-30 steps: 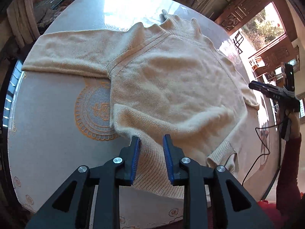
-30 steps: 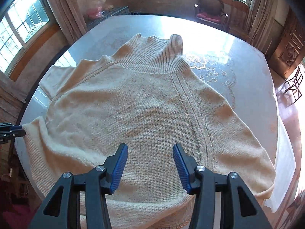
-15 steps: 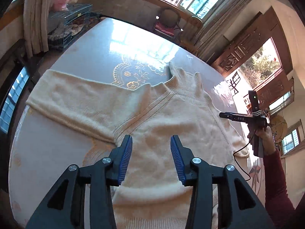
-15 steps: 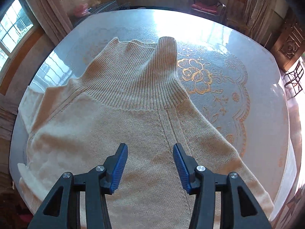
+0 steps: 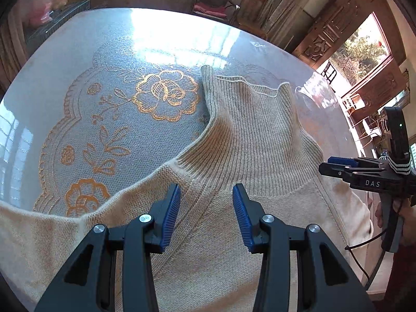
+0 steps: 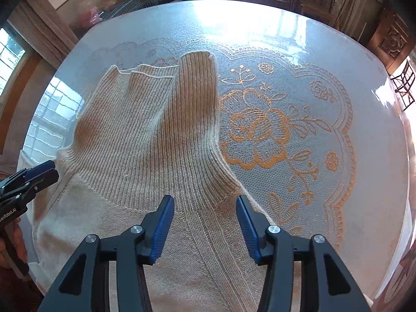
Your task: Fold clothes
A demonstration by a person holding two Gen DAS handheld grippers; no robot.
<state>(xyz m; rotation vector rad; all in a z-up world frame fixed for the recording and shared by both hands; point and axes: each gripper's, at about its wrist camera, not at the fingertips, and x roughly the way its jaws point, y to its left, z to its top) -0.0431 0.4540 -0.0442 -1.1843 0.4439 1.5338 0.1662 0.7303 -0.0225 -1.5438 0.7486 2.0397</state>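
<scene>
Both my grippers have gone from the sweater's (image 5: 213, 260) hem up to its shoulders, either side of the ribbed collar (image 6: 156, 135); looks like I'm lining up a shoulder grab for the next fold. Left gripper (image 5: 205, 217) has just been opening, now abt half wide, nothing btwn the pads. Right gripper (image 6: 205, 227) likewise parted & empty, hovering over knit. Sweater lies flat on the lace-covered table (image 6: 299, 59)

sweater (image 5: 260, 143): cream ribbed | tablecloth (image 5: 104, 98): white lace, orange flowers
</scene>
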